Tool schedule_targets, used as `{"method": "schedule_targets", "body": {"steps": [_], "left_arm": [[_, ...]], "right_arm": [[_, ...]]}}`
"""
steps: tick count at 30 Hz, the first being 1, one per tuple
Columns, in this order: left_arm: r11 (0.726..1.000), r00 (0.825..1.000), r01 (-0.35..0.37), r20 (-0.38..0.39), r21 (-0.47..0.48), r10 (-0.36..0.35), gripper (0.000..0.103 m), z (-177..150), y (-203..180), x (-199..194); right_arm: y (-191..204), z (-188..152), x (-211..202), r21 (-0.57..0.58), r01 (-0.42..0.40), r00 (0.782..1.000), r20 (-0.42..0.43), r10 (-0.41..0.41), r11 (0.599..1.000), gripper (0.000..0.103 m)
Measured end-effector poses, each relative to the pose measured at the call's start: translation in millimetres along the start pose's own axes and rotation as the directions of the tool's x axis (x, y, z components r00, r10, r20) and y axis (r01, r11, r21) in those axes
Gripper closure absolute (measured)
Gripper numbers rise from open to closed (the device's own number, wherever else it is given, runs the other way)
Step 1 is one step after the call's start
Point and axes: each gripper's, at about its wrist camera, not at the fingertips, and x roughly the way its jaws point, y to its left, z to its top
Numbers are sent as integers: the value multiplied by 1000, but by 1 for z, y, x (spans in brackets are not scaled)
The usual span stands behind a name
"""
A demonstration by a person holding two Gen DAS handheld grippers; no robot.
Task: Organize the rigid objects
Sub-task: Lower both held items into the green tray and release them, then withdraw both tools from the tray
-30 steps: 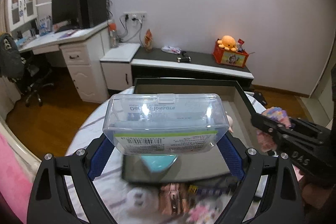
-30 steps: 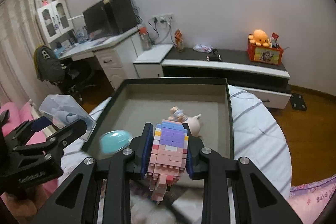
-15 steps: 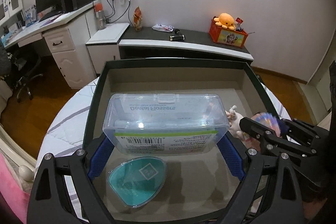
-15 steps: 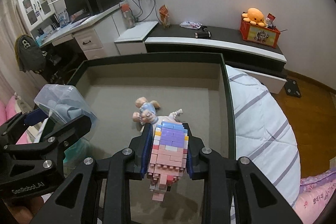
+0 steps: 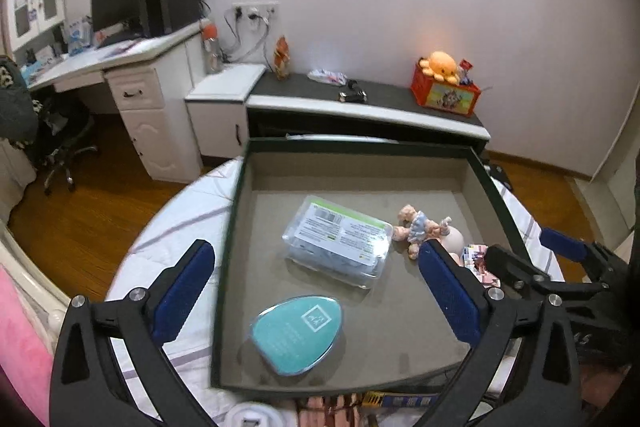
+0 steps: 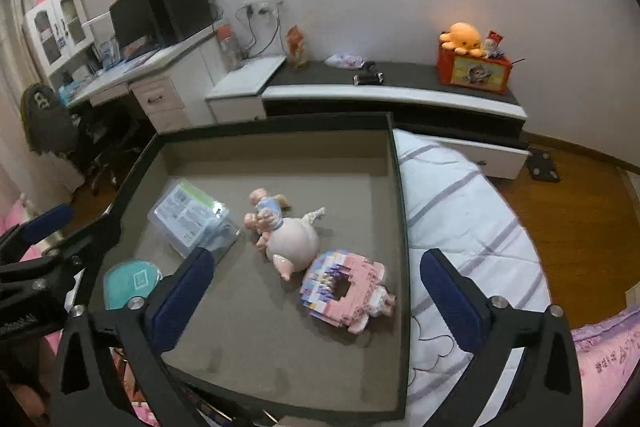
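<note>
A dark-rimmed tray [image 5: 236, 211] [image 6: 400, 195] lies on a round table. In it lie a clear plastic floss box [image 5: 338, 241] [image 6: 192, 219], a teal oval case [image 5: 298, 333] [image 6: 130, 283], a small doll with a pink pig figure [image 5: 416, 231] [image 6: 290, 241] and a pink and purple brick model [image 6: 346, 291]. My left gripper [image 5: 320, 291] is open and empty above the tray's near edge. My right gripper [image 6: 316, 299] is open and empty just above the brick model.
A striped white cloth [image 6: 460, 211] covers the table. Small items [image 5: 384, 401] lie in front of the tray. Behind stand a white desk [image 5: 120, 75], a low dark cabinet [image 5: 368, 103] and a red box with an orange plush [image 6: 472, 63].
My left gripper opened and let go of the floss box, which now lies in the tray. My right gripper opened and let go of the brick model, now on the tray floor.
</note>
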Motion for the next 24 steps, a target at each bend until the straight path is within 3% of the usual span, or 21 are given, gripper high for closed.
{"method": "schedule_targets", "body": {"steps": [6,11,24], "left_arm": [[999,997,-15,76,-42,19,0,-5,15,-49],[996,988,-75,132,-49,81,0,-20,22,-91],[992,973,-98,202,-83,114,0,-73,29,-179]], "right_arm": [[6,-5,-38,9,8,998,63,-9,1000,0],[16,-15,-78,11,22,992,124,-24,1000,0],[48,-63,-180,-25,36,965,259,-29,999,0]]}}
